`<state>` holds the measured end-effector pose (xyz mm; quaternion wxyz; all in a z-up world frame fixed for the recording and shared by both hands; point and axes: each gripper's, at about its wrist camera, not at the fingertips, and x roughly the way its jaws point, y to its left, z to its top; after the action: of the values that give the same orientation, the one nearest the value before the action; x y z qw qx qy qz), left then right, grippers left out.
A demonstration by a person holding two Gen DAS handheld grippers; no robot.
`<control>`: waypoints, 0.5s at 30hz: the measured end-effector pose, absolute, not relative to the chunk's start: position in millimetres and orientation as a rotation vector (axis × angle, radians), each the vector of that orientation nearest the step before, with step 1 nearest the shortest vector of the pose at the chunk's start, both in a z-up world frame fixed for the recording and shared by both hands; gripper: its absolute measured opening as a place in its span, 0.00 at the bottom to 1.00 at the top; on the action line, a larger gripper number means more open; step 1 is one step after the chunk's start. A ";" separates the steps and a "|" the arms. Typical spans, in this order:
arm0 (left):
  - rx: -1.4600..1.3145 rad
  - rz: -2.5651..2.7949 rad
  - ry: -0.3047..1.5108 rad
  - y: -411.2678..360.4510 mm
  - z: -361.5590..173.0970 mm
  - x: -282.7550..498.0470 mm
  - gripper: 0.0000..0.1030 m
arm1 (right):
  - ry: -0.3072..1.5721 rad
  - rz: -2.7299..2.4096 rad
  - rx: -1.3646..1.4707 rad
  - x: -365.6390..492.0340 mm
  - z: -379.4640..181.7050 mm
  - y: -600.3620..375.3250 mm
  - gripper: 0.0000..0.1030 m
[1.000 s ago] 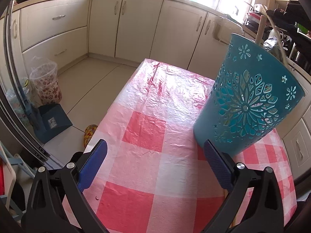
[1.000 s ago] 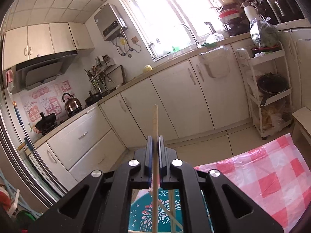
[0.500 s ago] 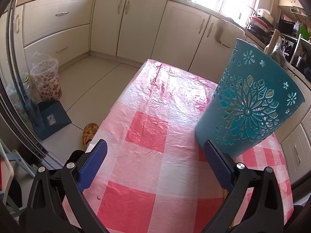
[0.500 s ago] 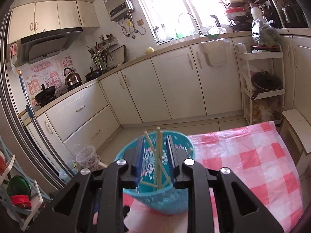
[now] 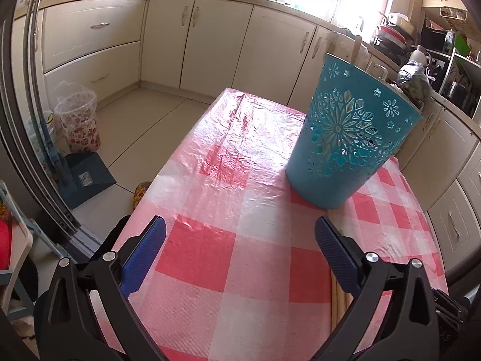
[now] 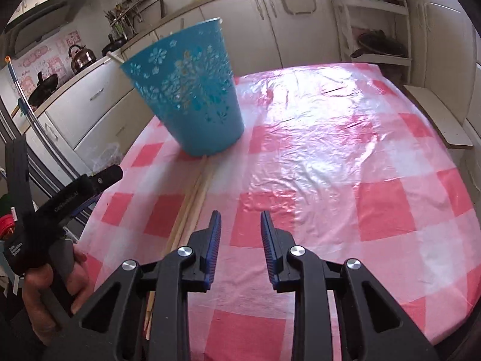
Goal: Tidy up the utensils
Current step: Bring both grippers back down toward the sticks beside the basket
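A teal cut-out basket (image 5: 350,138) stands on the red-and-white checked tablecloth (image 5: 240,180); it also shows in the right wrist view (image 6: 192,96). Wooden stick tips poke above its rim (image 5: 356,48). Several long wooden chopsticks (image 6: 192,198) lie on the cloth, running from the basket's base toward me; their ends show in the left wrist view (image 5: 338,294). My left gripper (image 5: 239,234) is wide open and empty, low over the cloth, before the basket. My right gripper (image 6: 240,219) is open and empty, just right of the lying chopsticks.
The left hand with its gripper handle (image 6: 57,210) shows at the left in the right wrist view. Cream kitchen cabinets (image 5: 195,30) ring the room. A patterned bin (image 5: 79,123) and a blue dustpan (image 5: 87,177) stand on the floor left of the table. A wooden bench (image 6: 436,114) sits right.
My right gripper let a wooden stick go into the basket, opened, and dropped back low over the cloth. My left gripper drew back from the basket.
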<state>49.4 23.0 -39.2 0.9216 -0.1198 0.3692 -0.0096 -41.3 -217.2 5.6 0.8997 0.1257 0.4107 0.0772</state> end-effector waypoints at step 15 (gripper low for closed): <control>-0.167 -0.033 0.809 9.7 -39.5 47.3 0.92 | 0.935 0.186 0.023 -7.6 -13.9 -177.4 0.11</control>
<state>47.3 9.7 -39.5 0.9158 -0.0812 0.3930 -0.0163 -7.6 -177.4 -13.9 0.8885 0.0112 0.4499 0.0894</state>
